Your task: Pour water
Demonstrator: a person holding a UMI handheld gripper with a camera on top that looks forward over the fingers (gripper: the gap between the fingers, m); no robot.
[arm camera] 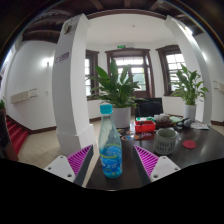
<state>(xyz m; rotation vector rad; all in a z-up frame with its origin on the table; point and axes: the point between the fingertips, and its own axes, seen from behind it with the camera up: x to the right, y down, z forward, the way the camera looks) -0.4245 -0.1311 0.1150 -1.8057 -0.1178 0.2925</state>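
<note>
Gripper view: tongs [111,160] open; one water bottle [110,144] upright between two pads, gaps either side, on table [200,145].

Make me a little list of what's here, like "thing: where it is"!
bottle: clear plastic water bottle with blue label, upright on the table, between the fingers
gripper: gripper open, pink pads either side of bottle, gaps visible
cup: white ribbed cup, right of bottle
red things: small items behind the cup, unclear
plants: potted plant beyond the table
</note>
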